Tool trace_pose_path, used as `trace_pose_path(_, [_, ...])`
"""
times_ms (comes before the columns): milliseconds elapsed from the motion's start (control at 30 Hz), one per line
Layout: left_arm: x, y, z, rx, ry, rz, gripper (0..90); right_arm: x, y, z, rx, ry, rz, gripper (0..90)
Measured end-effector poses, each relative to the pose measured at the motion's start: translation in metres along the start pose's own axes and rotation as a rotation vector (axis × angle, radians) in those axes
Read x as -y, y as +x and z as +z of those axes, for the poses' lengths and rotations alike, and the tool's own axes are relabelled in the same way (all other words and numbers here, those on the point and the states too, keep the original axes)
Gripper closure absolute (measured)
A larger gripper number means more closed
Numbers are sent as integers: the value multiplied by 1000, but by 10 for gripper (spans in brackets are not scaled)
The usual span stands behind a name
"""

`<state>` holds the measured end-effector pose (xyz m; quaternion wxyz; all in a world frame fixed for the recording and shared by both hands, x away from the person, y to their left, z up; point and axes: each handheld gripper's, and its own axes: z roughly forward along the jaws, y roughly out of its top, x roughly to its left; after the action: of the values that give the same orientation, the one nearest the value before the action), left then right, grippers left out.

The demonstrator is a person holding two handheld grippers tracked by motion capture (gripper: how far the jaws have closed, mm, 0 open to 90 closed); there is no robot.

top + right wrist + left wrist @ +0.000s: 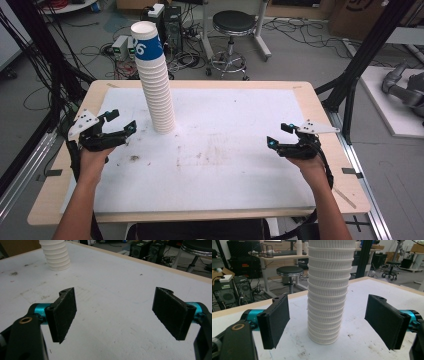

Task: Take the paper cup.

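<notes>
One tall ribbed paper cup stack (156, 85), flat white mat (240, 165), scuffed

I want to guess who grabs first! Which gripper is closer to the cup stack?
Left. The left gripper sits just beside the cup stack, open. The right gripper is far across the table.

A wooden table (320, 107) carries a stained white mat (235, 165) bearing stacked cups (156, 95).
</notes>
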<state>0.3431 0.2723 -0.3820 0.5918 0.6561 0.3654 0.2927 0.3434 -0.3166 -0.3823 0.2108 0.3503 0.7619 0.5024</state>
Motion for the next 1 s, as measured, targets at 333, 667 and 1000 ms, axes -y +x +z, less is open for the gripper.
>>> trace_pose_path(333, [1, 3, 0, -3, 6, -9, 195, -5, 3, 1, -26, -20, 14, 199])
trace_pose_path(667, [0, 2, -2, 7, 15, -12, 195, -42, 28, 30, -154, -47, -29, 198])
trace_pose_path(1000, [4, 5, -2, 9, 40, -11, 195, -104, 50, 74, -265, -64, -114, 198])
